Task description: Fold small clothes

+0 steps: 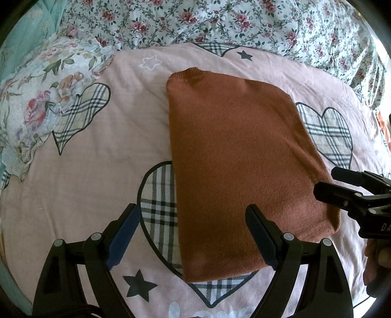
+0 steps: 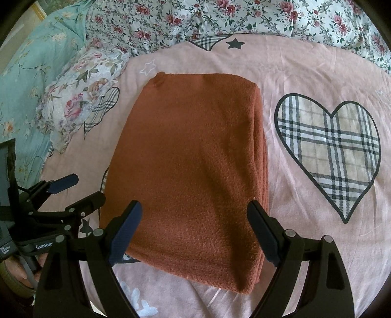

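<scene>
A rust-orange knit sweater (image 1: 239, 156) lies folded into a narrow rectangle on a pink bedsheet (image 1: 97, 171); it also shows in the right wrist view (image 2: 190, 171). Its ribbed collar (image 1: 190, 73) points away from me. My left gripper (image 1: 193, 234) is open and empty, hovering over the sweater's near left edge. My right gripper (image 2: 195, 232) is open and empty above the sweater's near end. The right gripper also appears at the right edge of the left wrist view (image 1: 342, 190), and the left gripper at the left edge of the right wrist view (image 2: 73, 190).
The pink sheet (image 2: 305, 73) carries plaid hearts (image 2: 330, 156) and black stars. A floral pillow (image 1: 48, 97) lies at the left. A floral quilt (image 1: 220, 22) runs along the far side. A teal floral cover (image 2: 29, 85) is at the far left.
</scene>
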`<state>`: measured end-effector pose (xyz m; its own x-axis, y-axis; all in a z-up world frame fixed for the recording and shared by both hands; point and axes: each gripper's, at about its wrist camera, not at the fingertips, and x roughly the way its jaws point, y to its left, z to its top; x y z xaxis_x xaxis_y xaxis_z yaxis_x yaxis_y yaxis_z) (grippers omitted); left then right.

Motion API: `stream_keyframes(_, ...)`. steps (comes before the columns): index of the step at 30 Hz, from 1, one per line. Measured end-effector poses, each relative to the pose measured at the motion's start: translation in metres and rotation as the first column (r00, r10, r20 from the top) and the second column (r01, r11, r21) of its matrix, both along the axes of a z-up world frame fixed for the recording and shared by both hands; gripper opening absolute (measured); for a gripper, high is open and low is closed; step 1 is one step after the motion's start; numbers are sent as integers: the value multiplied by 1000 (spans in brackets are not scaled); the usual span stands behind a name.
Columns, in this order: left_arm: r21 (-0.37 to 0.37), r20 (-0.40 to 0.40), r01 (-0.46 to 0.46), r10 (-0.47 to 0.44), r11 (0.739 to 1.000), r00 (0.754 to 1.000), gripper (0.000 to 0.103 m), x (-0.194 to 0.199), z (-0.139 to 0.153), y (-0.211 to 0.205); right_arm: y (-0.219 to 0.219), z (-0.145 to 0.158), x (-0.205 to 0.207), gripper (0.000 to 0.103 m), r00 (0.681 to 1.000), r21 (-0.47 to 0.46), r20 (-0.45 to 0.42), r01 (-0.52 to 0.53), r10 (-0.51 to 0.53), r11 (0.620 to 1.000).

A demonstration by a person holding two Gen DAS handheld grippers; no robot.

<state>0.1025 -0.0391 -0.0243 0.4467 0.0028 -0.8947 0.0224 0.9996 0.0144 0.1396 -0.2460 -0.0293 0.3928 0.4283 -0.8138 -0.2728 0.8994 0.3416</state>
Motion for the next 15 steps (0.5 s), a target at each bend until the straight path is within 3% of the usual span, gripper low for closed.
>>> stream_keyframes(15, 3, -3, 0, 0, 1000, 1000, 89, -1, 0, -1, -1, 1, -2, 88, 1000, 0, -1, 3, -3, 1000)
